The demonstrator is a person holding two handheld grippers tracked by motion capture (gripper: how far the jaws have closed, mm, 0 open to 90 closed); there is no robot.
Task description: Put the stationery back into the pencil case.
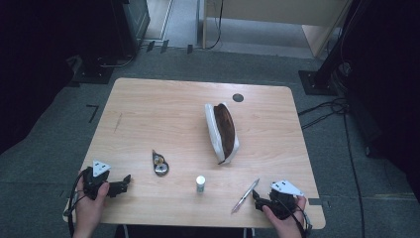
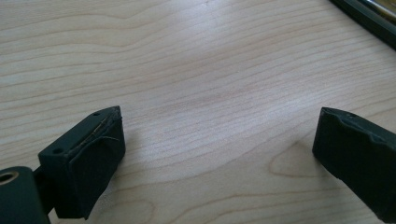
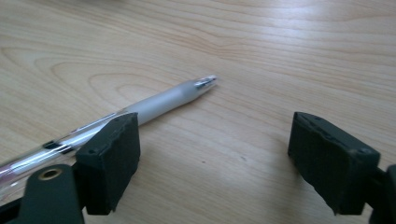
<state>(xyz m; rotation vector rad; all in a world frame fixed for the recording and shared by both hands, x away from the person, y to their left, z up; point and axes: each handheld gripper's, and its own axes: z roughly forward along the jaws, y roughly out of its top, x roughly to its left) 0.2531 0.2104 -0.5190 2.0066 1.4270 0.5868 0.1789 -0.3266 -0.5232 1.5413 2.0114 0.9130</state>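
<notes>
The right gripper (image 3: pixel 212 154) rests wide open, holding nothing; the pen (image 3: pixel 163 100) lies at its 10 o'clock. The left gripper (image 2: pixel 217 154) is wide open, empty.

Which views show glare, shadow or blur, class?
High view: dark surroundings, evenly lit table. Left gripper view: pale glare across the wood, soft shadows by the open left tongs. Right gripper view: the pen lies beside the open right tongs; its tip is slightly blurred.
</notes>
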